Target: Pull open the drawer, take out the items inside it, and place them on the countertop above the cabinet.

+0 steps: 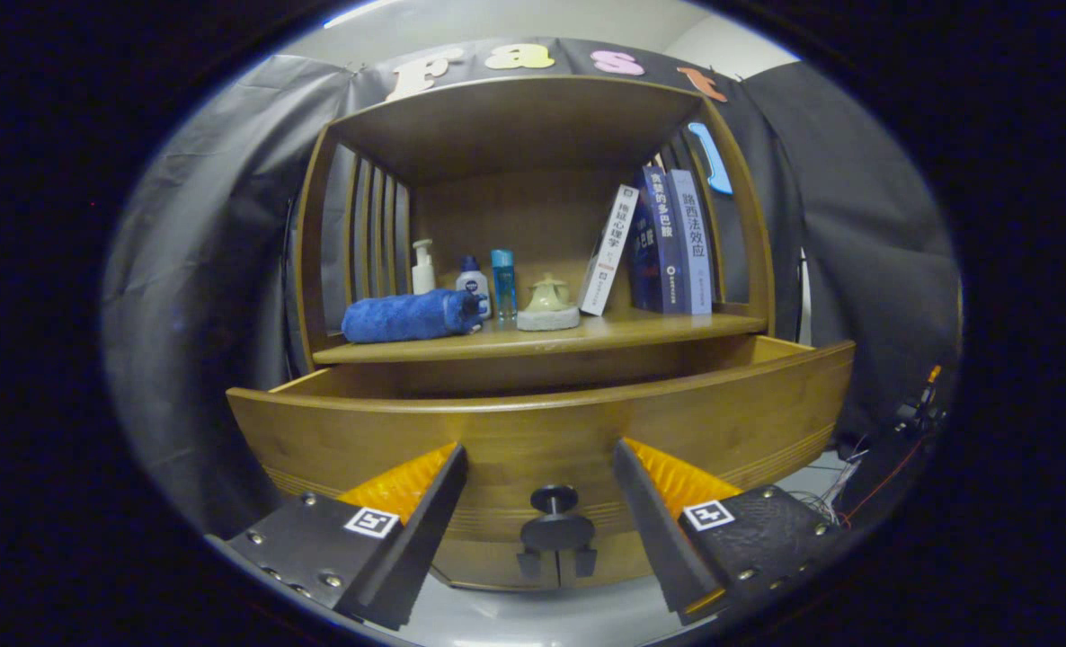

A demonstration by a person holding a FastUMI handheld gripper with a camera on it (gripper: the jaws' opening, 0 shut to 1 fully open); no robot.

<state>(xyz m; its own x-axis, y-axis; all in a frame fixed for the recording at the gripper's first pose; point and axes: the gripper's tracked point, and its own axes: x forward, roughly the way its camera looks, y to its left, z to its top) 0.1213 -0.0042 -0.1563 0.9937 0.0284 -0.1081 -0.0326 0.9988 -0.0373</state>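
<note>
The wooden drawer [362, 440] stands pulled out from the cabinet, and its tall front panel hides whatever lies inside. A dark round knob [554, 497] sits low on the drawer front. My gripper [540, 449] is open, with one finger on each side of the knob and neither touching it. Above and beyond the drawer runs the wooden countertop [641, 331]. On it rest a rolled blue towel [407, 316], a white pump bottle [422, 268], a small white bottle [472, 280], a blue bottle [503, 283] and a pale teapot [548, 295] on a round coaster.
Three books [668, 243] lean at the countertop's right end under a wooden top shelf [515, 117]. Slatted side walls close the shelf bay. Cables and equipment [901, 431] lie on the floor to the drawer's right.
</note>
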